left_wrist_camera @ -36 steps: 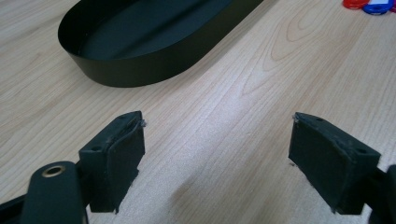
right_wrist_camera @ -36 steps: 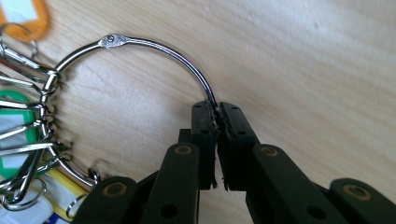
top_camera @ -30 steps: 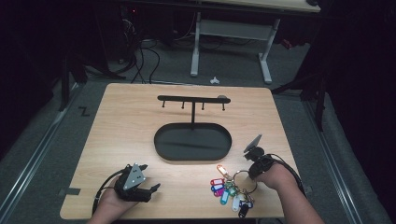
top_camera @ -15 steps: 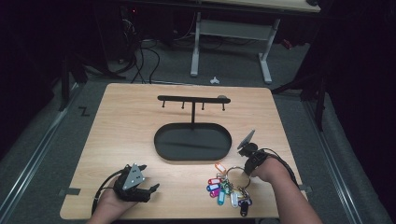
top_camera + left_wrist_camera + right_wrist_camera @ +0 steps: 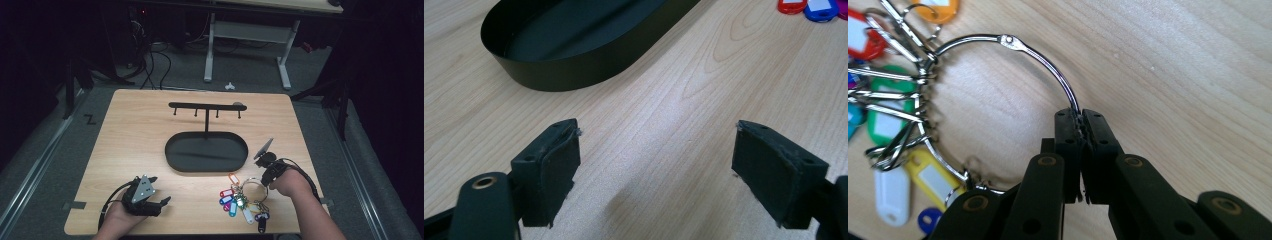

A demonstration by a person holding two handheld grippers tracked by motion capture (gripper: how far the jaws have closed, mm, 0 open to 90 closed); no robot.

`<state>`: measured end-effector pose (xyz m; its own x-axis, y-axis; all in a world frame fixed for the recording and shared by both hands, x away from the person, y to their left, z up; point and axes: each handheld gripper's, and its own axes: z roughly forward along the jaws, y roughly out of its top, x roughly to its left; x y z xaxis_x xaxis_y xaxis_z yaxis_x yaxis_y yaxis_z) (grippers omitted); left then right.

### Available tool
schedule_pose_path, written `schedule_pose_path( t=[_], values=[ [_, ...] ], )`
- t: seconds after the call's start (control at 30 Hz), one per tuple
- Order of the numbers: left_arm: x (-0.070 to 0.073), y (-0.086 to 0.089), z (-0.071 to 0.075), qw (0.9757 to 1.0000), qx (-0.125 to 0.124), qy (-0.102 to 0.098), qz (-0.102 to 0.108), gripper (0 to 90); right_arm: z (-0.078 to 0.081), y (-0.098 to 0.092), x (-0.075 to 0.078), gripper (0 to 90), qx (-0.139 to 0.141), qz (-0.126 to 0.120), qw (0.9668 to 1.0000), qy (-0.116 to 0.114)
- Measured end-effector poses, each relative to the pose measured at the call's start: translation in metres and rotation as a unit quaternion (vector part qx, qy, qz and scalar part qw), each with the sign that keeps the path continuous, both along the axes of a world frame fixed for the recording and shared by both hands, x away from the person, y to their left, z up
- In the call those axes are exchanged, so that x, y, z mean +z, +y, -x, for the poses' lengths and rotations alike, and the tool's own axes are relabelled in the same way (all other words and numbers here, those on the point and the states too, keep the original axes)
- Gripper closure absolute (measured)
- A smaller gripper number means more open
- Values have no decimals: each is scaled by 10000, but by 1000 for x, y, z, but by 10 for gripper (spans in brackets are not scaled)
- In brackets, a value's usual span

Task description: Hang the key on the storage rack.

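Lying flat near the table's (image 5: 150,125) front right corner: key ring (image 5: 1038,60), tags (image 5: 235,202) fanning toward the front edge. Clamping the ring's wire on its right side: right hand-held gripper (image 5: 1081,125), jaws having just closed, pads pinched on the metal. Resting near the front left corner: left hand-held gripper (image 5: 656,170), jaws wide apart, holding nothing, pointing toward the black tray (image 5: 589,40) mid-table.
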<state>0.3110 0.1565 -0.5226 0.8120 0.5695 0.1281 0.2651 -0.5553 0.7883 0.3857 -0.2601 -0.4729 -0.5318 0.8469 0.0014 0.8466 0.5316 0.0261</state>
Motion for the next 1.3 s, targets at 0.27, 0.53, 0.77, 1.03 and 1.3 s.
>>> schedule_pose_path(
  t=[0.27,0.53,0.77,1.03,1.3],
  values=[
    [1,0,1,10000,-12,-16,20,199,8,-1,27,870,-72,-187,9997,-130],
    [1,0,1,10000,4,-21,59,199,11,2,61,875,23,-241,9992,-319],
    [1,1,1,10000,16,-17,73,199,9,7,78,877,74,-150,9994,-295],
    [1,0,1,10000,10,-8,50,199,6,13,100,877,183,-80,9992,-335],
    [2,2,1,9999,69,-37,144,192,2,16,123,877,223,-62,9987,-450]
  ],
)
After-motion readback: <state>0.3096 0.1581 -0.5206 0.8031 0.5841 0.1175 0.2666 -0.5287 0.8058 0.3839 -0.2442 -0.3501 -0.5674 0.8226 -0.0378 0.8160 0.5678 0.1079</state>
